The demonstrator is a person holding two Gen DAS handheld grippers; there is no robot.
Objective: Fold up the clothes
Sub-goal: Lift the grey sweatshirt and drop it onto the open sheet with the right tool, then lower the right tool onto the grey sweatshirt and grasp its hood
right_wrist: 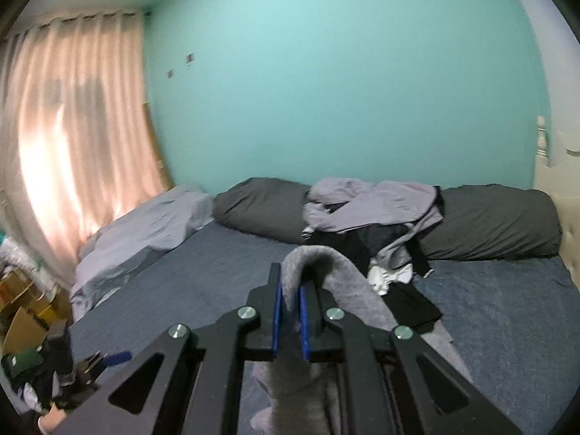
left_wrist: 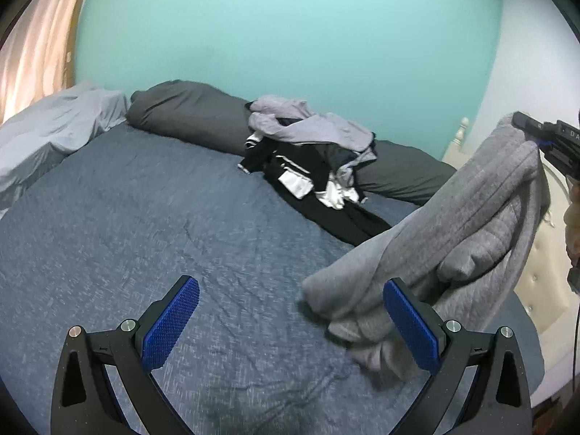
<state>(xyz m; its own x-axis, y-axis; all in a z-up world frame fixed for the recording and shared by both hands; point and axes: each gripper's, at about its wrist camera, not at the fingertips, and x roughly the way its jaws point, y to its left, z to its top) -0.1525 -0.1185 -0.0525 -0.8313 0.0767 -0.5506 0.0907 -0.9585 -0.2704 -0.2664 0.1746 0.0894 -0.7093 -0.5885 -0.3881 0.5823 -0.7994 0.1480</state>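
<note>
clothes pile (left_wrist: 308, 152) on bed (left_wrist: 145, 217), against pillows (left_wrist: 188, 112)

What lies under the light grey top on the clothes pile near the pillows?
Under the light grey top lie black clothes with white parts, spread on the blue bedcover. The pile leans on a dark grey pillow. How many garments it covers cannot be seen.
</note>
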